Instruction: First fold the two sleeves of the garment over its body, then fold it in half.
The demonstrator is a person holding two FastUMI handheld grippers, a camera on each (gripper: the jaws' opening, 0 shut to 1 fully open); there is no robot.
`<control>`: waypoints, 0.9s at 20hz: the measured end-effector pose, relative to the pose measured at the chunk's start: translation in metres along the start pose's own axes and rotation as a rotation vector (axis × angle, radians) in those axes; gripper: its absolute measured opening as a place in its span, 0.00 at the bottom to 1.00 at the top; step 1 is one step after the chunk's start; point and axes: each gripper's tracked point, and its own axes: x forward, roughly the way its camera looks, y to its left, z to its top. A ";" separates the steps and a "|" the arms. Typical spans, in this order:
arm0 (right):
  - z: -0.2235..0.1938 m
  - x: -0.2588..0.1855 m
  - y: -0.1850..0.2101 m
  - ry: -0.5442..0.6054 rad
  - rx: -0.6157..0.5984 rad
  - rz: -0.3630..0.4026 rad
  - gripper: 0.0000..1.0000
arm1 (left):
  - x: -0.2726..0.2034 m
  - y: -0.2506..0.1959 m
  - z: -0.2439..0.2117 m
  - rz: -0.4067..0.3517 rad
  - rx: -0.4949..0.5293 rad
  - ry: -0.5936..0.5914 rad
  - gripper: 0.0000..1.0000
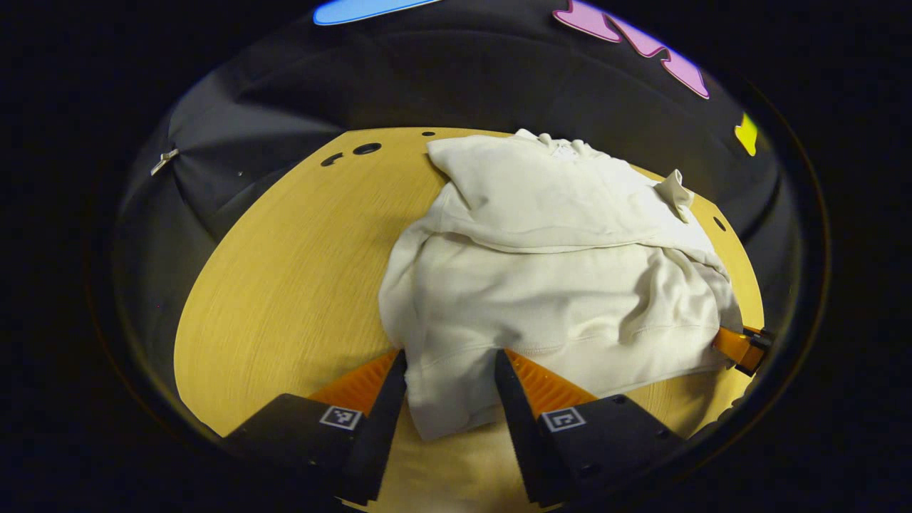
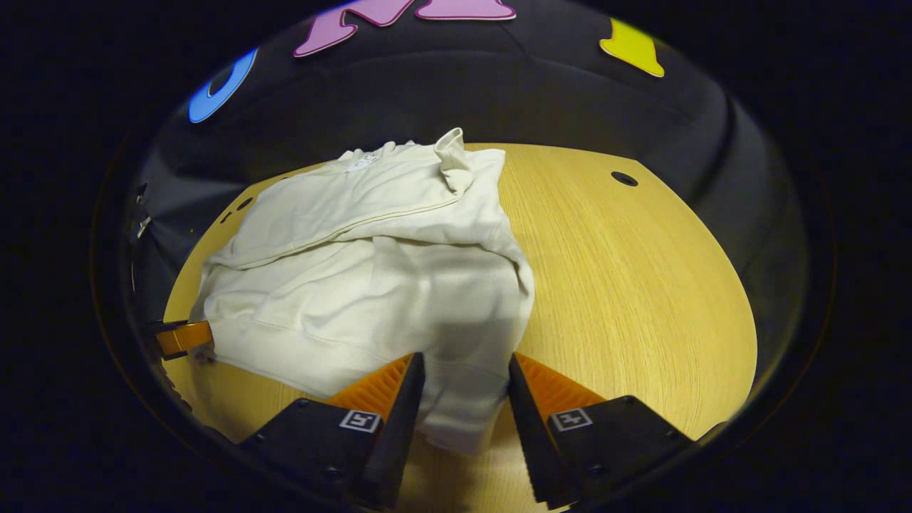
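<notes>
A cream sweatshirt (image 1: 556,285) lies on the round wooden table (image 1: 285,285), with its sleeves laid across the body and the collar at the far side. My left gripper (image 1: 451,374) is shut on the near hem at one bottom corner; the cloth fills the gap between its fingers and bunches toward the camera. In the right gripper view the sweatshirt (image 2: 370,263) spreads to the left, and my right gripper (image 2: 464,377) is shut on the other hem corner in the same way. Each view also catches the other gripper at the hem's far end: the right gripper (image 1: 741,347) and the left gripper (image 2: 184,336).
Bare tabletop (image 2: 641,285) stretches to the right of the garment in the right gripper view and to its left in the left gripper view. Small round holes (image 1: 367,148) mark the table's far edge. Black cloth walls ring the table.
</notes>
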 end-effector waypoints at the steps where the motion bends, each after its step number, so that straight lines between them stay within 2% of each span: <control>1: 0.000 0.000 0.005 -0.007 -0.005 0.015 0.55 | 0.000 -0.005 0.002 -0.018 0.010 -0.014 0.71; 2: 0.000 0.001 0.007 -0.007 -0.004 0.023 0.46 | 0.001 -0.011 0.002 -0.031 0.019 -0.031 0.58; 3: 0.001 0.002 0.010 -0.004 0.001 0.038 0.21 | 0.002 -0.014 0.003 -0.029 0.025 -0.046 0.36; 4: 0.001 0.001 0.010 -0.002 0.009 0.041 0.17 | 0.002 -0.016 0.005 -0.025 0.022 -0.059 0.26; 5: 0.001 0.002 0.011 0.007 0.017 0.044 0.18 | 0.002 -0.019 0.006 -0.031 0.006 -0.069 0.23; 7: 0.003 -0.002 0.012 0.009 0.022 0.070 0.10 | 0.003 -0.021 0.009 -0.050 -0.028 -0.096 0.17; 8: 0.003 0.003 0.012 0.008 0.025 0.083 0.09 | 0.003 -0.021 0.010 -0.055 -0.037 -0.115 0.11; 10: 0.003 0.001 0.012 0.008 0.028 0.114 0.06 | 0.004 -0.023 0.012 -0.063 -0.038 -0.153 0.07; 13: 0.007 0.001 0.011 -0.004 0.023 0.136 0.06 | 0.002 -0.024 0.018 -0.083 -0.061 -0.198 0.07; 14: 0.011 -0.001 0.012 -0.017 0.029 0.144 0.06 | 0.000 -0.024 0.022 -0.090 -0.076 -0.220 0.12; 15: 0.018 -0.002 0.012 -0.033 0.034 0.153 0.06 | -0.002 -0.026 0.028 -0.096 -0.086 -0.242 0.07; 18: 0.038 -0.005 0.017 -0.076 0.049 0.181 0.06 | -0.015 -0.029 0.047 -0.122 -0.127 -0.310 0.06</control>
